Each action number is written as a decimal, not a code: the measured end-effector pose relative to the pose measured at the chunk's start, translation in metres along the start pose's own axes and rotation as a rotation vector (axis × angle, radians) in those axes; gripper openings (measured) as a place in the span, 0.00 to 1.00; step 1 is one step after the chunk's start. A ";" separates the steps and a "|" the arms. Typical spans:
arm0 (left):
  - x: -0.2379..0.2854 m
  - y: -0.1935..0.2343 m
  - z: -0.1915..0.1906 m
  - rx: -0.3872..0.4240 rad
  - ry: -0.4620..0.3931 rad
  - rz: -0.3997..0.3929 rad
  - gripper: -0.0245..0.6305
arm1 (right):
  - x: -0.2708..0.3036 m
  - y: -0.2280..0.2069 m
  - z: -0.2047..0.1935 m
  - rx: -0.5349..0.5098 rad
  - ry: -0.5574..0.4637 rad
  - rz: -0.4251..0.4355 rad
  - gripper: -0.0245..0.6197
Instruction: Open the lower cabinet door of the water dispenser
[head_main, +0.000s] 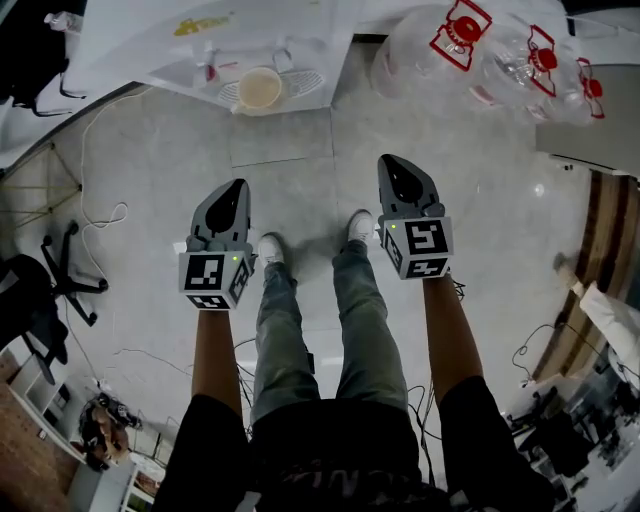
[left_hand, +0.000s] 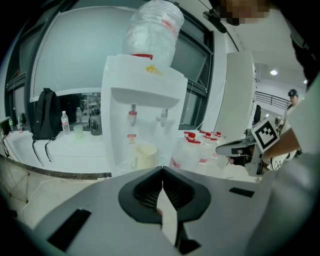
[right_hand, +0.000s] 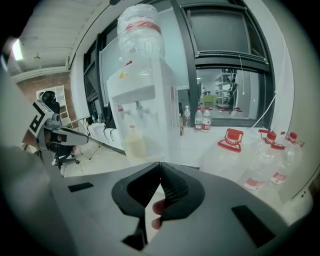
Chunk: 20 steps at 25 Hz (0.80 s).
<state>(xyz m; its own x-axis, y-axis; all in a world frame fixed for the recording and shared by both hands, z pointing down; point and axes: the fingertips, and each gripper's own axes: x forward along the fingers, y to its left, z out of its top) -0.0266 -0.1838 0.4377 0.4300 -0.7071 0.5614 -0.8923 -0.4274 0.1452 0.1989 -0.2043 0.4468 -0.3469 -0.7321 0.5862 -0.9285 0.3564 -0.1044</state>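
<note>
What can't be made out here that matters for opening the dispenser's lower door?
The lower cabinet door: in the left gripper view the left gripper covers it, in the right gripper view the right gripper does, and the head view shows only the top of the water dispenser.
The door handle: in no view.
The tap label: left gripper view, too small to read.

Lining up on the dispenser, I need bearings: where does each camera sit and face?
Head view: on the head, looking steeply down at the floor; shows legs, shoes, both forearms, left claw, right claw.
Left gripper view: on the left claw, facing the water dispenser; own shut jaws, right claw beside.
Right gripper view: on the right claw, facing the same dispenser; own shut jaws, fingertips.
Shared: all three show the dispenser's cup.
</note>
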 end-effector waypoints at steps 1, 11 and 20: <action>0.007 0.002 -0.007 0.001 0.002 0.002 0.06 | 0.008 -0.002 -0.008 0.003 0.001 0.003 0.06; 0.076 0.034 -0.081 -0.004 -0.004 0.026 0.06 | 0.093 -0.018 -0.076 -0.005 -0.008 0.016 0.06; 0.136 0.059 -0.126 0.005 -0.046 0.054 0.06 | 0.163 -0.039 -0.123 -0.022 -0.033 0.032 0.06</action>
<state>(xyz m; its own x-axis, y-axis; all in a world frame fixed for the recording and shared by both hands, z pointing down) -0.0381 -0.2343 0.6258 0.3872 -0.7543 0.5302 -0.9138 -0.3905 0.1118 0.1947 -0.2658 0.6454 -0.3813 -0.7388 0.5557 -0.9137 0.3927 -0.1047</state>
